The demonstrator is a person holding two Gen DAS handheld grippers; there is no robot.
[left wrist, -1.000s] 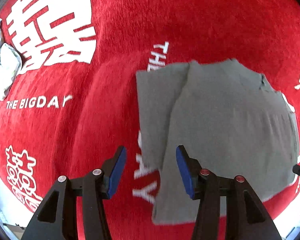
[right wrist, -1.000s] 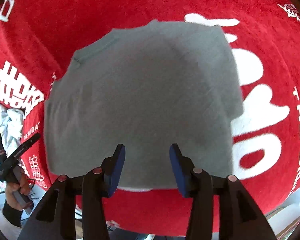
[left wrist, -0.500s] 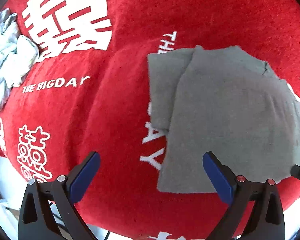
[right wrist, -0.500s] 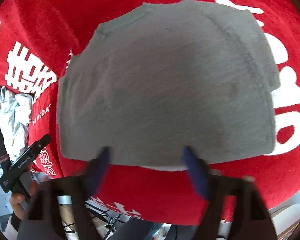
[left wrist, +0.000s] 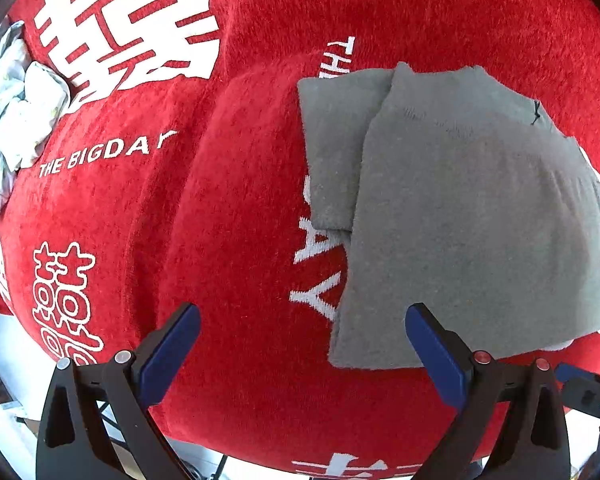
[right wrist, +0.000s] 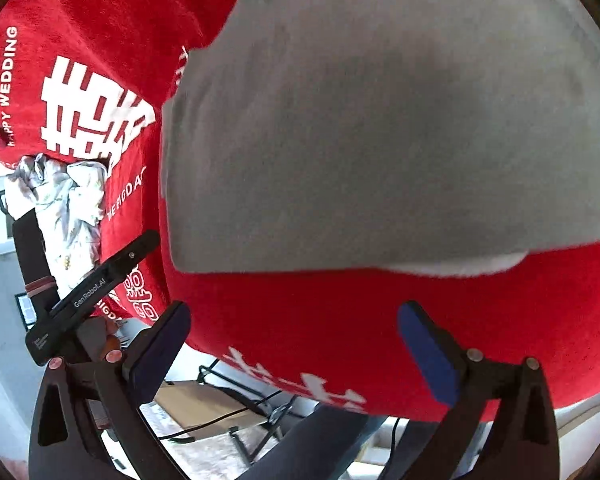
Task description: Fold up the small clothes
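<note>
While the grey garment [left wrist: 460, 208] lies folded, apparently in layers, on the red blanket [left wrist: 228, 208], the left gripper [left wrist: 302, 344] gapes empty at its near edge; the right gripper [right wrist: 294, 344], also empty, is opening. Crumpled white clothes [left wrist: 16, 112] beyond the garment remain unfolded.

Black gripper [left wrist: 302, 336]; blue pads [left wrist: 432, 348]

- Red cloth [left wrist: 228, 208], ahead-left of the left gripper [left wrist: 302, 354]: "THE BIGDAY".
- Same cloth, far left of the right gripper [right wrist: 292, 350]: "HAPPY WEDDING".
- Black bar [right wrist: 96, 294] beside its left finger: "GenRobot.AI".
</note>
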